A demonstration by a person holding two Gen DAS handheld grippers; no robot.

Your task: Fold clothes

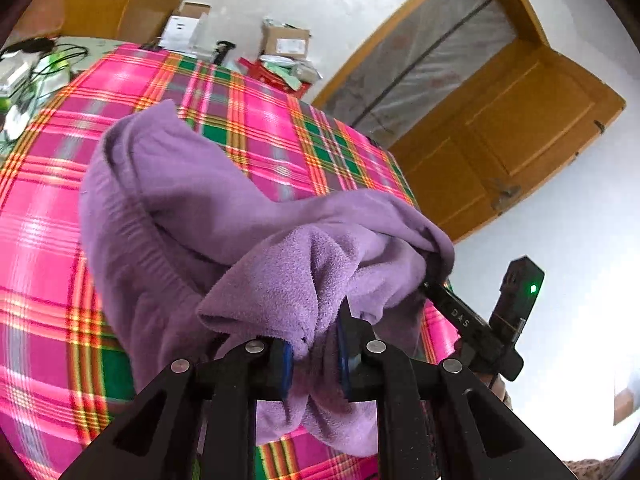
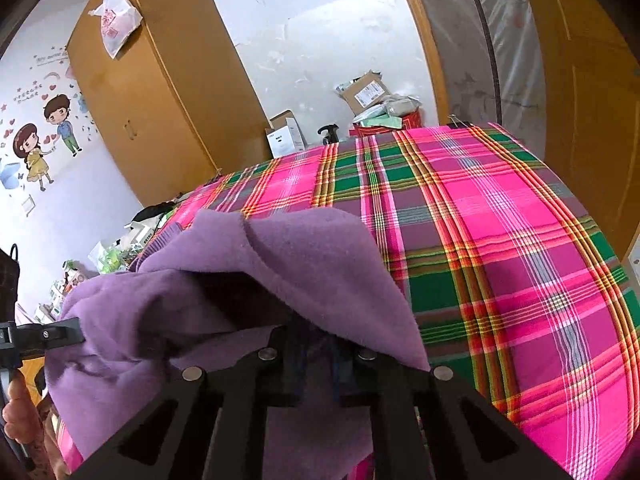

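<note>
Two tongs gripped one purple fleece garment [image 1: 168, 200] above a desk covered with a pink, green and yellow plaid cloth [image 1: 260, 128]. Left tongs [image 1: 316, 364] were clenched on a bunched fold of the fleece, blue pads [image 1: 286, 364] pressing the fabric from both sides, fuzzy inner face of the cloth showing just above them. Rest of the garment hung off and draped away toward the desk, ribbed hem [image 1: 132, 220] curving down its left edge. Right tongs [image 2: 320, 364] sat under a drooping flap of the same purple fleece garment [image 2: 304, 256]; fabric covered the fingertips, so the right wrist view did not show the grip clearly, though cloth bunched tight between the fingers and looked pinched there. From the left wrist view the other black tool [image 1: 468, 320] stuck out from under the garment's right corner, green light [image 1: 533, 289] lit on its body. A hand [image 2: 24, 412] showed at the lower left edge of the right wrist view. Cardboard boxes [image 2: 368, 92] stood behind the desk near a wooden door [image 1: 508, 136], and a wooden wardrobe [image 2: 160, 92] stood against the wall with cartoon stickers [image 2: 40, 144].
</note>
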